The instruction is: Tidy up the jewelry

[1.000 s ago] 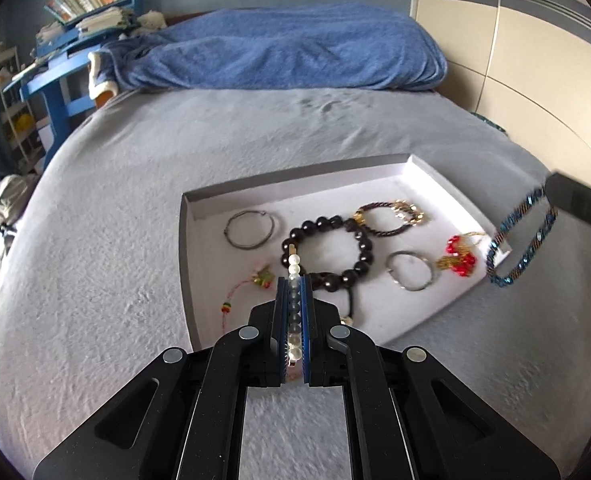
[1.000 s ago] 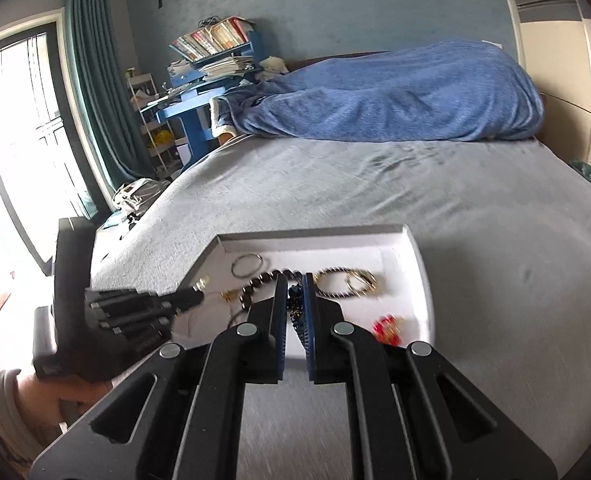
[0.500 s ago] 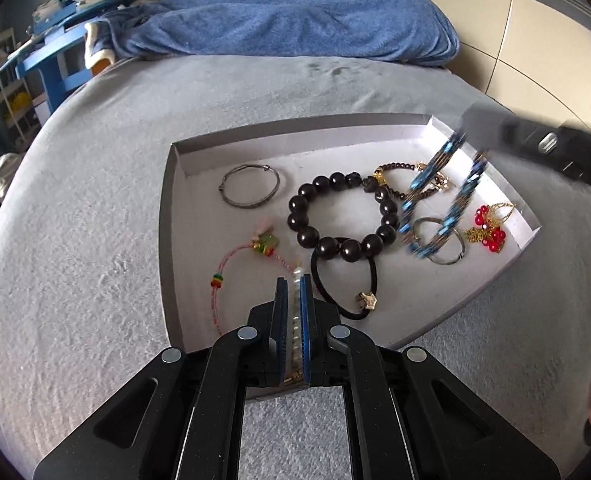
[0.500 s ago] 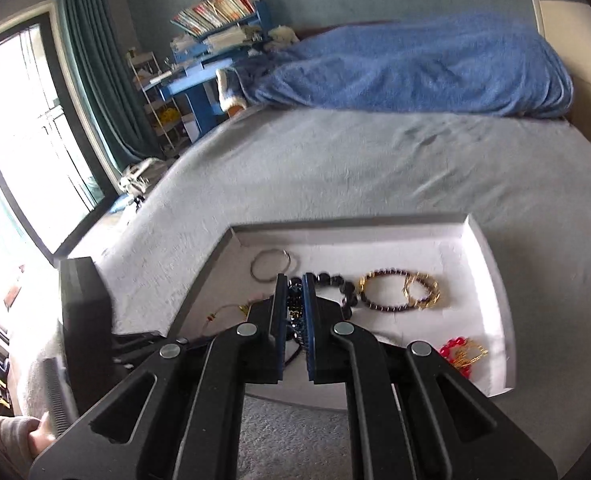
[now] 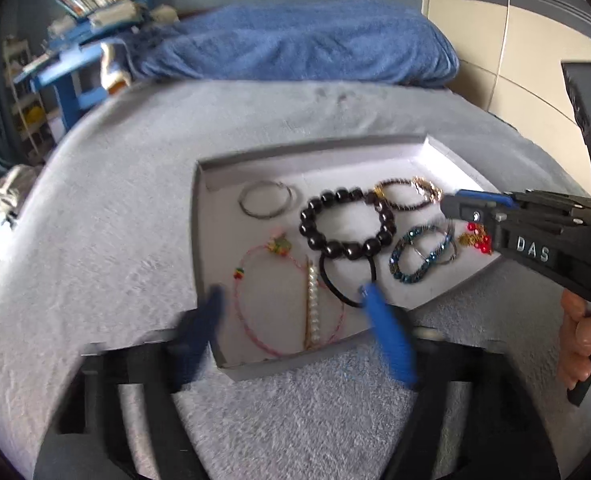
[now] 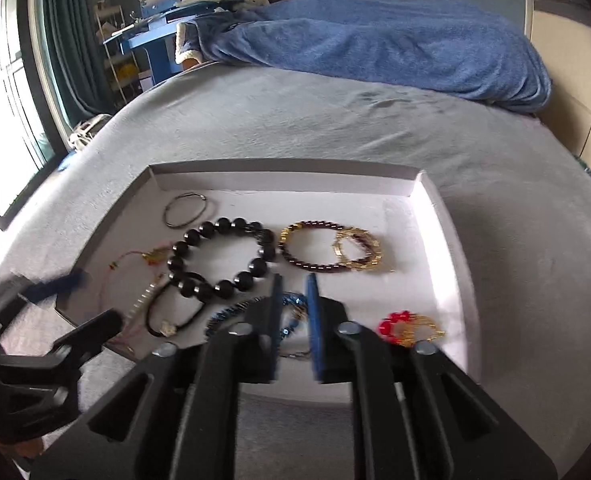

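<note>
A white tray on the grey bed holds the jewelry. The pearl strand lies in its near left part, inside a pink cord bracelet. My left gripper is open wide above it, empty. The blue beaded bracelet lies in the tray over a silver ring. My right gripper is open just above it, empty. A black bead bracelet lies in the middle.
Also in the tray: a thin metal hoop, a dark red and gold bracelet, a red and gold piece, a black hair tie. A blue blanket lies at the far end of the bed.
Both grippers opened. The pearl strand dropped from my left gripper into the tray, and the blue beaded bracelet dropped from my right gripper into the tray.
</note>
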The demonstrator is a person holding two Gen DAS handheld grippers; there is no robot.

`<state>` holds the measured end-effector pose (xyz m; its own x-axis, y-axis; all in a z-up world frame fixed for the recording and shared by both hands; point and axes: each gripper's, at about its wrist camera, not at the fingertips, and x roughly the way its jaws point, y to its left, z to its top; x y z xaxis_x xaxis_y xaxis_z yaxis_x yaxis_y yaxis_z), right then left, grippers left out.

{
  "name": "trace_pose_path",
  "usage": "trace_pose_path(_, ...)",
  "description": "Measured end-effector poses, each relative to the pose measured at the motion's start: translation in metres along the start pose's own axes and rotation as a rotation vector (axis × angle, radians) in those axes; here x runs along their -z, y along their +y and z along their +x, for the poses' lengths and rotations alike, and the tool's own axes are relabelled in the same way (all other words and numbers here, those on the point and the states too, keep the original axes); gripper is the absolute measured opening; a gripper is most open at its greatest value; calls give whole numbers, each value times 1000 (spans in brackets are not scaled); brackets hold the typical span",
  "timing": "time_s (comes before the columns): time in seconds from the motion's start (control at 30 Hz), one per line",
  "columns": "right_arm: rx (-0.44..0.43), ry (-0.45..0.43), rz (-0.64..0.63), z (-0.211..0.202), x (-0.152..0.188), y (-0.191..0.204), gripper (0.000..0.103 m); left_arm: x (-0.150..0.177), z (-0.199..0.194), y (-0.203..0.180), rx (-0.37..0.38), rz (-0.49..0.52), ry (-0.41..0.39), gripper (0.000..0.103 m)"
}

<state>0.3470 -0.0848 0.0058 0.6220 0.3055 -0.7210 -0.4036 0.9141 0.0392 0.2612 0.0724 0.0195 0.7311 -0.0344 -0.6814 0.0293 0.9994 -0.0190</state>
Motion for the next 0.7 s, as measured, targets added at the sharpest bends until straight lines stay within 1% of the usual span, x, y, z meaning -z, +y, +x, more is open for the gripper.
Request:
trace_pose_path(0.03, 11, -16, -8, -5, 2, -1, 48, -1, -3, -1, -3, 3, -11, 84)
trace_pose_path(0.07, 14, -35, -14, -9, 3, -2, 55, -1, -5, -3, -9, 9, -17, 87)
trace_pose_path(0.1, 14, -56, -21, -14, 5, -3, 55, 0, -10, -6, -25, 21, -26, 90)
trace_pose_path(0.13, 20, -73, -34, -20, 9, -3, 57, 1, -13, -8, -34, 27, -35, 90)
trace_pose_path(0.27, 29, -126, -63, -43, 24, -6, 77, 5, -26, -12, -56, 34, -58, 93)
trace_pose_path(0.33, 28, -149, -53, -54, 34, -12, 84, 8, -31, -12, -64, 24, -70, 95)
trace_pose_path(0.4, 29, -172, -40, -63, 44, -18, 89, 12, -37, -12, -62, 4, -81, 96)
trace_pose_path(0.47, 41, -188, -22, -72, 58, -25, 98, 16, -40, -12, -62, -11, -88, 97)
trace_pose_path(0.57, 36, -205, 17, -81, 76, -35, 97, 25, -46, -16, -68, -20, -100, 98)
trace_pose_path(0.7, 31, -197, 51, -90, 94, -41, 97, 38, -51, -24, -85, -13, -123, 98)
